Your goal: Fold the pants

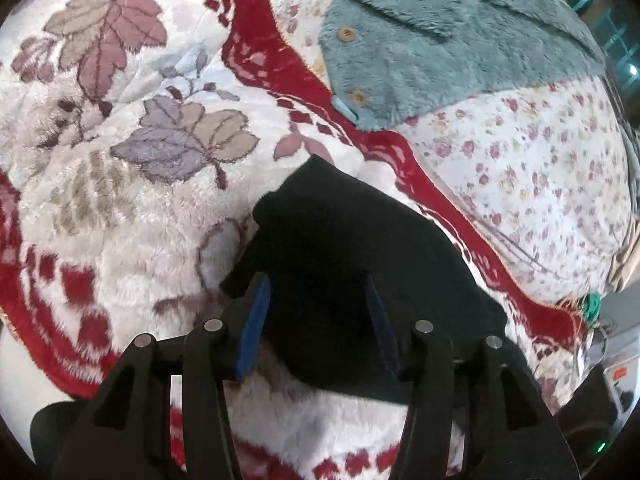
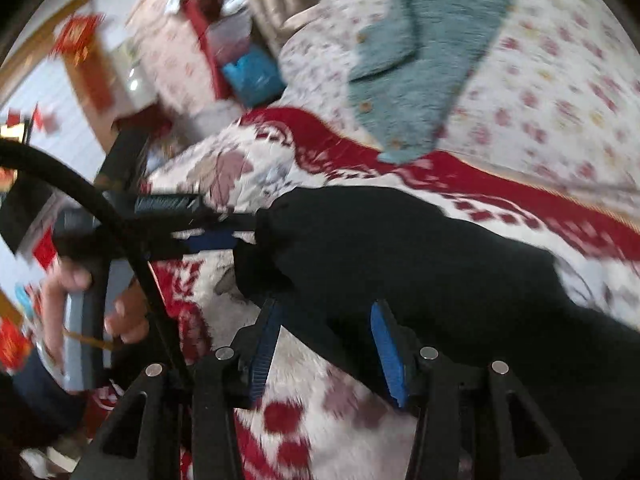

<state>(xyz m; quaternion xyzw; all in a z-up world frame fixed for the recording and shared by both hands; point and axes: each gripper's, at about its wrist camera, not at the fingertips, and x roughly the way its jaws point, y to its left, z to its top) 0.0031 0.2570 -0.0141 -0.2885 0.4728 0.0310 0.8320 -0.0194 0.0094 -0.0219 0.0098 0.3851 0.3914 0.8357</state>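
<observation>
Black pants (image 1: 360, 264) lie folded on a floral blanket (image 1: 120, 140), a teal cardigan (image 1: 452, 44) well apart on the sheet (image 1: 520, 152). Left gripper (image 1: 318, 304) and right gripper (image 2: 326, 332) both stand open over the pants, gripping nothing.

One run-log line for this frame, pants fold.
left gripper: open over black pants | right gripper: open | pants: bunched on red-and-white floral blanket | teal fleece top: beyond

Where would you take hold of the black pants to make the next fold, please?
Probably at the near end of the black pants, by the folded edge that lies between the open fingers of the left hand-held gripper. Come from the near side, low over the floral blanket: the cloth lies flat, so only an edge gives the pads something to close on.
</observation>
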